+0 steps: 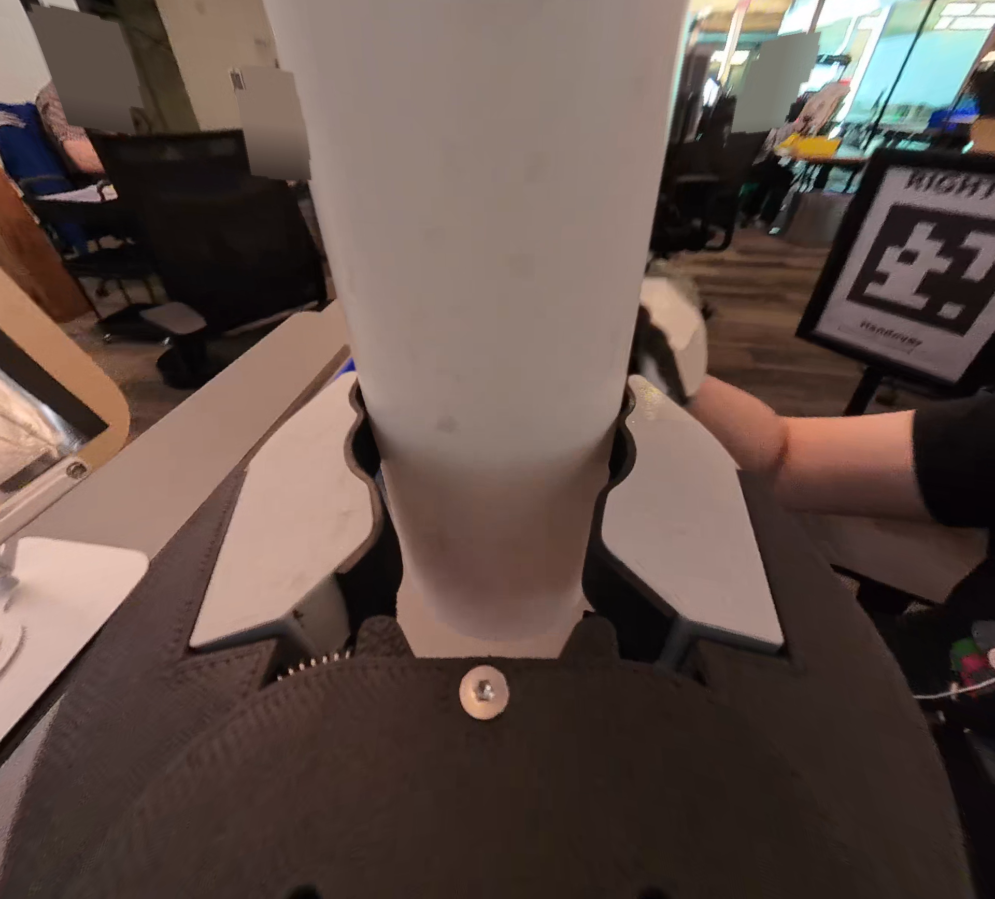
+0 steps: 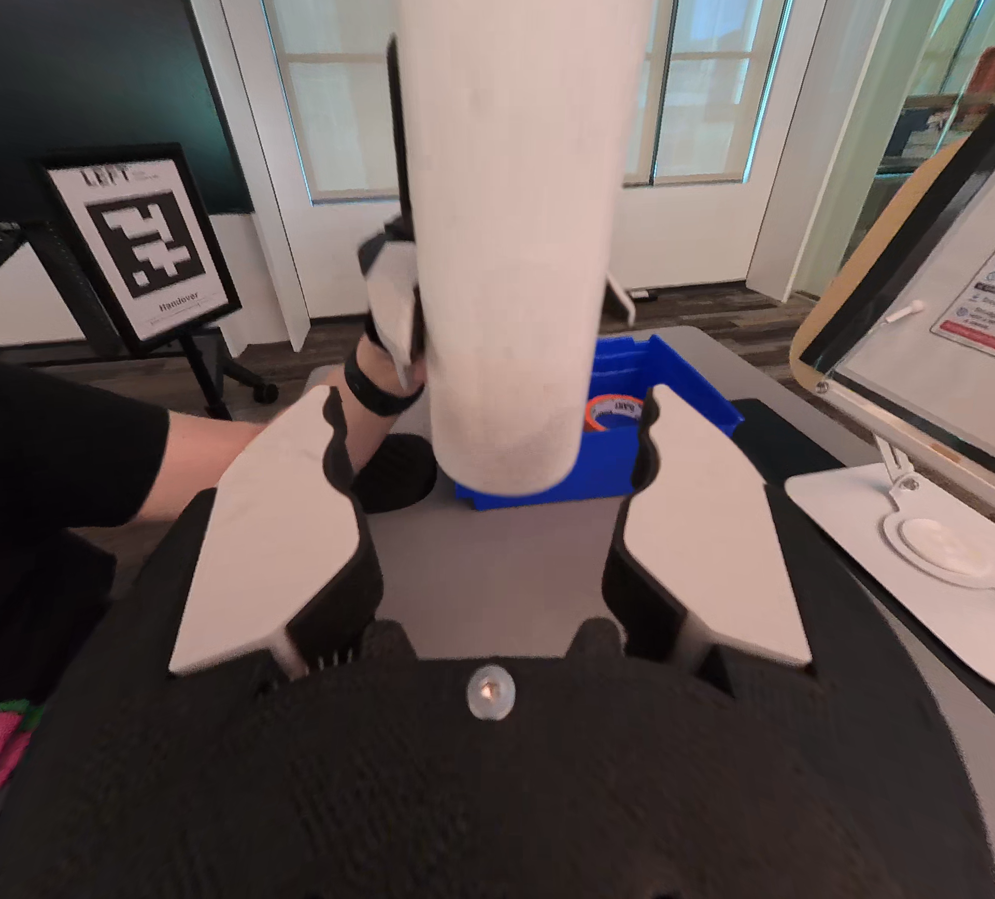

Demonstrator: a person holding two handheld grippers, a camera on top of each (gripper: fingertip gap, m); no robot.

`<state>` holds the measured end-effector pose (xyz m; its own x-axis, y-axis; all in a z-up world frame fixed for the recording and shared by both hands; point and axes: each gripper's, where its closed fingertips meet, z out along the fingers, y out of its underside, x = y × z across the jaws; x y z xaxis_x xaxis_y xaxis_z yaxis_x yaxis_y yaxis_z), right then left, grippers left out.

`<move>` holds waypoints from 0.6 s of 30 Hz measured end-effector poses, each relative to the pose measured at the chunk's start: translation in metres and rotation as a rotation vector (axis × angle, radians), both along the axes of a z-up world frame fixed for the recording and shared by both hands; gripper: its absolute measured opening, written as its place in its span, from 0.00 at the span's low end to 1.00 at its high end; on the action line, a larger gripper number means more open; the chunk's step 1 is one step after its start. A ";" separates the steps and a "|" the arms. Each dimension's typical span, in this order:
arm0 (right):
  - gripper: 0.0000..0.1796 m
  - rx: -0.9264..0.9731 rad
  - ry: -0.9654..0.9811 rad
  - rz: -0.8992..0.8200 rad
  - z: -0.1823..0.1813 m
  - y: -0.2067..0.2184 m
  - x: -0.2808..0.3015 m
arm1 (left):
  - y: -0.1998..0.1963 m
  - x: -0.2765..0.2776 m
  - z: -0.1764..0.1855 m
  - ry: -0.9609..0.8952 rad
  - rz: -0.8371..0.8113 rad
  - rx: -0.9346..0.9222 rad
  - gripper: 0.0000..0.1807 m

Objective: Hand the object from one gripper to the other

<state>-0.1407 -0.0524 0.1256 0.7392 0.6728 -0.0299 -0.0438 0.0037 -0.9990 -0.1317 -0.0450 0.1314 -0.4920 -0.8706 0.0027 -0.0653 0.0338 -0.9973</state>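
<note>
In the left wrist view, a tilted board with a tan rim (image 1: 81, 362) stood at the far left on a white base plate (image 1: 70, 598), which lay on the grey table (image 1: 177, 464); behind it, farther off, were dark office chairs (image 1: 215, 238); at the centre the white tube (image 1: 484, 227) rose out of the top of the picture, its lower end seated between the fingers of the left gripper (image 1: 492, 421), which was clenched on it, the dark notched inner edges pressed against both sides; just right of the tube a person's hand (image 1: 737, 431) and forearm reached in with part of the right gripper (image 1: 673, 335), blurred; at the far right a framed marker sign (image 1: 915, 275) stood on a stand.

In the right wrist view, another framed marker sign (image 2: 145, 248) stood at the left on a wheeled stand; a forearm with a black wristband (image 2: 377, 394) held the left gripper (image 2: 398, 318) against the left side of the white tube (image 2: 517, 227); the tube's rounded end hung above the table (image 2: 495, 577), just beyond the fingertips of the right gripper (image 2: 490, 415), which was released, its jaws spread wide and touching nothing; behind the tube sat a blue bin (image 2: 608, 469) with an orange roll of tape (image 2: 614, 410) inside; at the right stood the tan-rimmed board (image 2: 888, 281) on its white base (image 2: 888, 550).
</note>
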 end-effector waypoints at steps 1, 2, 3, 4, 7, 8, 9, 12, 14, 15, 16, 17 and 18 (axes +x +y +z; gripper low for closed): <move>0.58 0.020 0.039 0.002 0.007 -0.002 0.001 | -0.001 0.004 -0.005 0.015 0.010 0.014 0.47; 0.58 0.039 0.082 -0.002 0.014 -0.003 0.004 | -0.003 0.009 -0.010 0.028 0.014 0.020 0.47; 0.58 0.059 0.121 -0.012 0.019 -0.003 0.007 | -0.006 0.013 -0.015 0.042 0.013 0.021 0.48; 0.58 0.073 0.152 -0.028 0.024 -0.003 0.010 | -0.010 0.017 -0.020 0.059 0.009 0.024 0.47; 0.57 0.068 0.199 -0.085 0.024 0.004 0.020 | -0.023 0.029 -0.038 0.104 -0.004 0.052 0.47; 0.54 0.047 0.200 -0.108 0.020 0.007 0.023 | -0.028 0.032 -0.043 0.118 -0.013 0.062 0.47; 0.45 0.036 0.188 -0.073 0.017 0.005 0.022 | -0.032 0.036 -0.046 0.124 -0.010 0.062 0.47; 0.45 -0.099 0.250 -0.037 0.010 0.004 0.033 | -0.035 0.039 -0.042 0.069 -0.014 0.019 0.49; 0.45 -0.215 0.317 0.060 0.003 -0.002 0.040 | -0.029 0.036 -0.036 0.043 -0.002 0.038 0.60; 0.45 -0.272 0.351 0.131 -0.001 -0.007 0.043 | -0.025 0.032 -0.034 0.040 0.009 0.068 0.62; 0.45 -0.333 0.374 0.221 -0.007 -0.015 0.044 | -0.019 0.028 -0.033 0.035 0.020 0.103 0.64; 0.44 -0.396 0.393 0.321 -0.013 -0.025 0.043 | -0.014 0.022 -0.031 0.027 0.028 0.143 0.65; 0.44 -0.454 0.409 0.421 -0.018 -0.036 0.042 | -0.011 0.016 -0.029 0.022 0.029 0.185 0.65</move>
